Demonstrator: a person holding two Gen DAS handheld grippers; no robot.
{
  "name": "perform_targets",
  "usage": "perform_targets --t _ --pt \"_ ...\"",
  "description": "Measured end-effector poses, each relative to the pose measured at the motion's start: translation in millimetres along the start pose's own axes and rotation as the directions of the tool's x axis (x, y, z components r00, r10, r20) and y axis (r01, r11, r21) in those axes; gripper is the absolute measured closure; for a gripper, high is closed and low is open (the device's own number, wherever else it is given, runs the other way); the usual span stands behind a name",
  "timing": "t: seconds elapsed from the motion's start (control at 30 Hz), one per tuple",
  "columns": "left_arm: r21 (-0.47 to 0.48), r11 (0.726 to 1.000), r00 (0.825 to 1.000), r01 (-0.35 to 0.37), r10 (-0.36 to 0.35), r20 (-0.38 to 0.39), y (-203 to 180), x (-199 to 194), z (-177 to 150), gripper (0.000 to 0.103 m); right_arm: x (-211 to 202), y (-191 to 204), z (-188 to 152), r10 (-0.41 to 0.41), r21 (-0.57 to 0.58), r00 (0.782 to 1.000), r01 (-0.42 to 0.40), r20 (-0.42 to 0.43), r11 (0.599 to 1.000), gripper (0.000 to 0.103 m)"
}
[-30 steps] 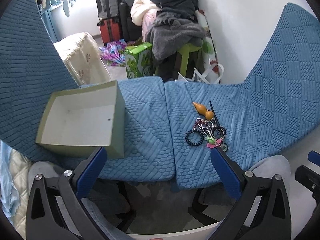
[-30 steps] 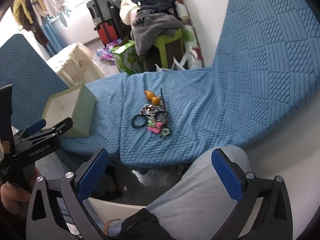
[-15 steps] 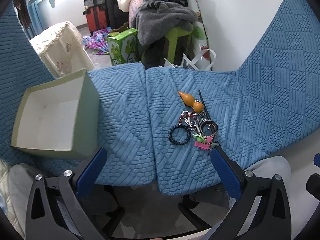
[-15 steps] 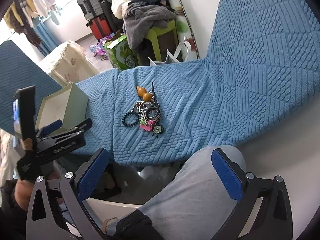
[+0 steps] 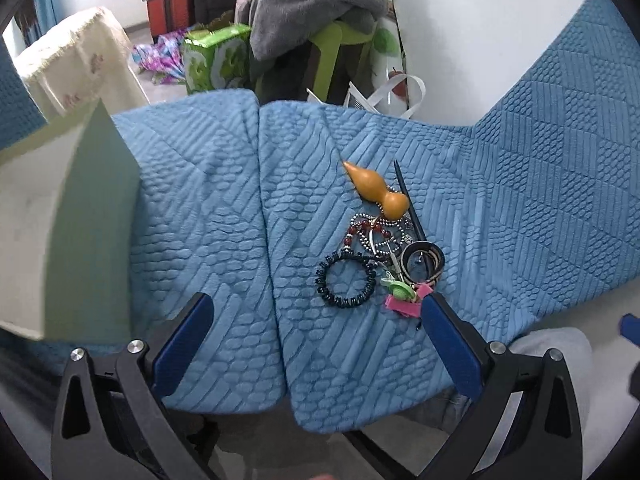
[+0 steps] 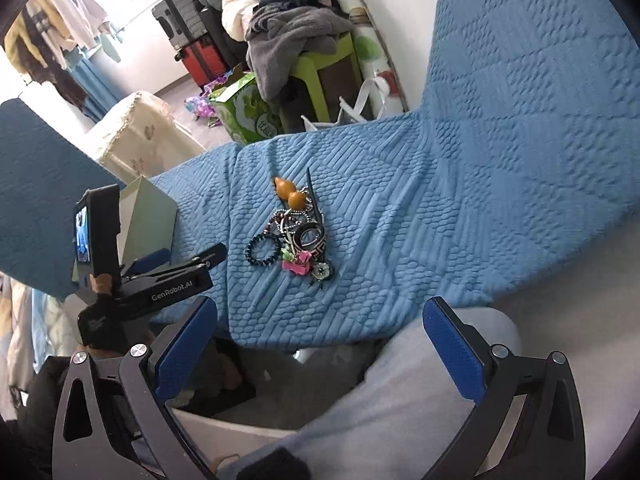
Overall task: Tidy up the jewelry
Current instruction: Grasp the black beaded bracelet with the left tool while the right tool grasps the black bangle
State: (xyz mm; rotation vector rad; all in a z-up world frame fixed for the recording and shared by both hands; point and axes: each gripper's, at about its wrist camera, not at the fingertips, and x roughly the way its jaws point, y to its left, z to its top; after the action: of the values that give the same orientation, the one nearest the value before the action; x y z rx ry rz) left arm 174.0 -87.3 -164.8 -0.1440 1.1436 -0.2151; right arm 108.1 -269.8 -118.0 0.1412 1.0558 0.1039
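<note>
A small pile of jewelry lies on a blue quilted cushion [image 5: 224,208]: an orange gourd charm [image 5: 376,190], a dark beaded bracelet [image 5: 345,280], a red and silver bead string [image 5: 374,232], a black patterned bangle [image 5: 422,260], a pink clip [image 5: 406,304] and a thin black stick [image 5: 408,200]. The pile shows in the right wrist view too [image 6: 296,232]. A pale green open box [image 5: 68,220] stands left of it. My left gripper [image 5: 316,340] is open, low over the cushion just before the pile. My right gripper [image 6: 320,344] is open and empty, held back over a grey-clad knee.
The cushion's front edge drops to a chair base. A green stool [image 5: 340,48] with grey clothes, a green carton [image 5: 212,60], suitcases and a cloth-covered unit [image 5: 80,64] stand behind. A white wall is at the right. The left gripper body [image 6: 152,280] shows in the right view.
My left gripper has moved forward and right toward the jewelry pile; the box has slid to the left edge of its view. My right gripper has drawn slightly closer to the cushion.
</note>
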Motion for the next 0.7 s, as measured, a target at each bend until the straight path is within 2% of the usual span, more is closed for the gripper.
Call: perform_targets --t 0.1,0.17,0.23,0.27,0.37,0.4,0.47,0.53,0.63,0.7 --pt "0.019 1.000 1.000 -0.001 0.001 -0.012 2 17 2 0.004 28 -3 7 0.031 -0.022 1.000 -0.031 0.000 0.999 0.000" --pt "0.026 0.999 0.999 0.033 -0.032 -0.029 2 27 2 0.014 45 -6 11 0.055 -0.026 0.998 -0.055 0.015 0.998 0.000" --pt "0.045 0.998 0.998 0.047 -0.045 -0.037 0 37 2 0.021 62 -9 15 0.064 -0.042 0.997 -0.063 0.031 0.997 0.000" --pt "0.052 0.997 0.998 0.050 -0.048 -0.042 0 41 1 0.031 71 -10 16 0.066 -0.042 0.997 -0.065 0.036 0.997 0.000" --pt "0.082 0.995 0.997 0.059 -0.055 -0.046 -3 51 -1 0.045 94 -18 18 0.087 -0.021 0.995 -0.086 0.051 0.996 0.001" --pt "0.094 0.994 0.997 0.061 -0.057 -0.042 -5 54 -1 0.047 99 -20 19 0.094 -0.021 0.994 -0.093 0.059 0.995 0.003" --pt "0.118 0.991 0.998 0.055 -0.052 -0.031 -8 59 -2 0.053 114 -24 21 0.106 -0.022 0.992 -0.104 0.062 0.994 0.009" --pt "0.141 0.989 0.999 0.045 -0.042 -0.024 -11 66 -3 0.060 131 -28 21 0.125 -0.013 0.990 -0.124 0.059 0.992 0.033" --pt "0.170 0.985 1.000 0.021 -0.020 -0.007 -13 71 -3 0.066 153 -34 23 0.150 0.014 0.989 -0.151 0.015 0.988 0.056" --pt "0.195 0.981 1.000 -0.003 0.001 0.009 -16 72 -2 0.067 154 -32 23 0.144 -0.002 0.989 -0.144 0.024 0.990 0.061"
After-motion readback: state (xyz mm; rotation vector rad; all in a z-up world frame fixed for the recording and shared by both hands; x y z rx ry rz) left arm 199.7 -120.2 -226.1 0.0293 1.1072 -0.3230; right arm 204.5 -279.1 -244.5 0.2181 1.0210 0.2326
